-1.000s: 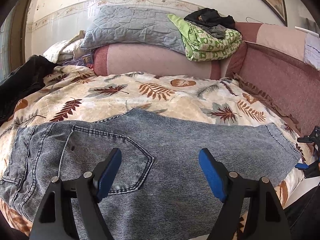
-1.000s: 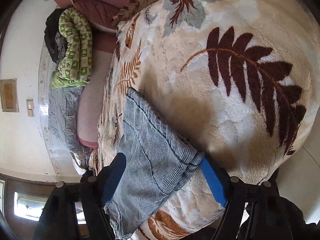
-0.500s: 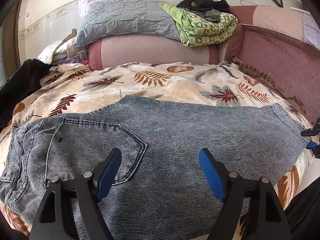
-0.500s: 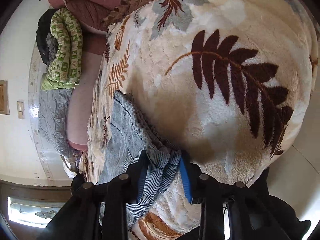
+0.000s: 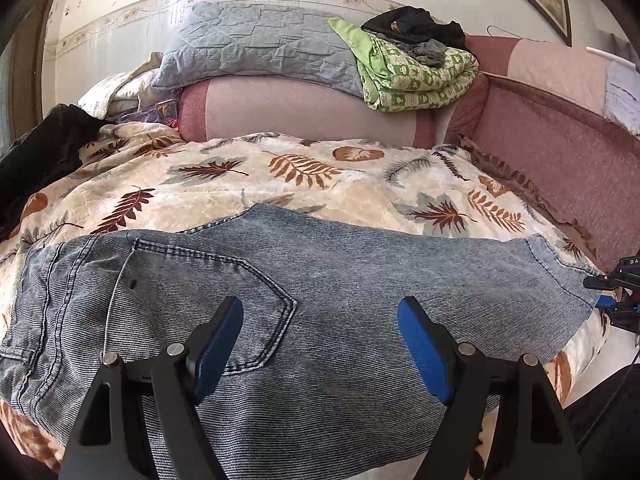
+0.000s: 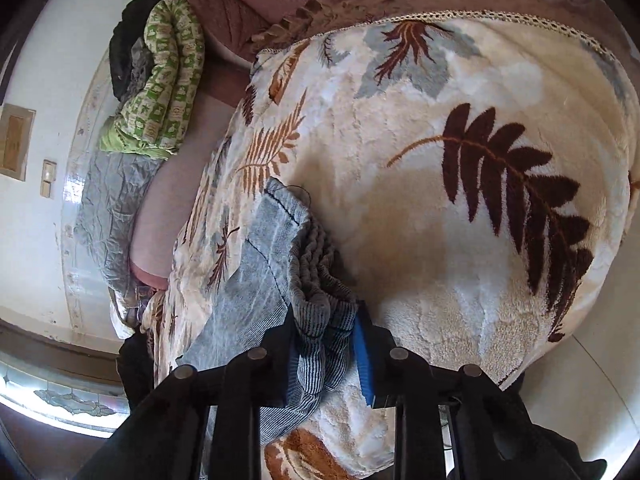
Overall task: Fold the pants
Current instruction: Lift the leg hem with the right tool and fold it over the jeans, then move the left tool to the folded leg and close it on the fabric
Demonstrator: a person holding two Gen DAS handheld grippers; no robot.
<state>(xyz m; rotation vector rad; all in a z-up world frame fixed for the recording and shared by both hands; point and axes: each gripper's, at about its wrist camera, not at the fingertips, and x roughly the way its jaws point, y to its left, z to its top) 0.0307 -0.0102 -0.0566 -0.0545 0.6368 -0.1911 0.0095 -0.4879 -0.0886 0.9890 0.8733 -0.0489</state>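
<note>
Pair of jeans (image 5: 320,280) spread flat across the near part of a leaf-patterned blanket (image 5: 304,184), waistband and back pocket (image 5: 224,300) toward the left, leg hem toward the right, near edge hanging over the front of the bed

Beyond the denim, a broad bare stretch of blanket up to the pink bolster (image 5: 304,108); on that, a grey quilted pillow (image 5: 260,48) and a folded green quilt (image 5: 420,76) with dark clothes (image 5: 412,26) on top. Black garment (image 5: 40,152) at the far left edge of the blanket, maroon padded side (image 5: 560,148) closing the right. No boxes or baskets seen, only these piles

Left gripper (image 5: 320,344) held over the middle of the jeans, blue pads wide apart, nothing between them, not touching the cloth as far as can be told

Right gripper (image 6: 324,356) at the hem end, jaws closing, narrow gap, bunched hem of the jeans (image 6: 320,320) pinched between the pads and raised a little off the blanket (image 6: 440,220). Same gripper just visible at the right border of the left view (image 5: 616,296), beside the hem corner. Pale floor (image 6: 592,368) past the rounded corner of the bed
</note>
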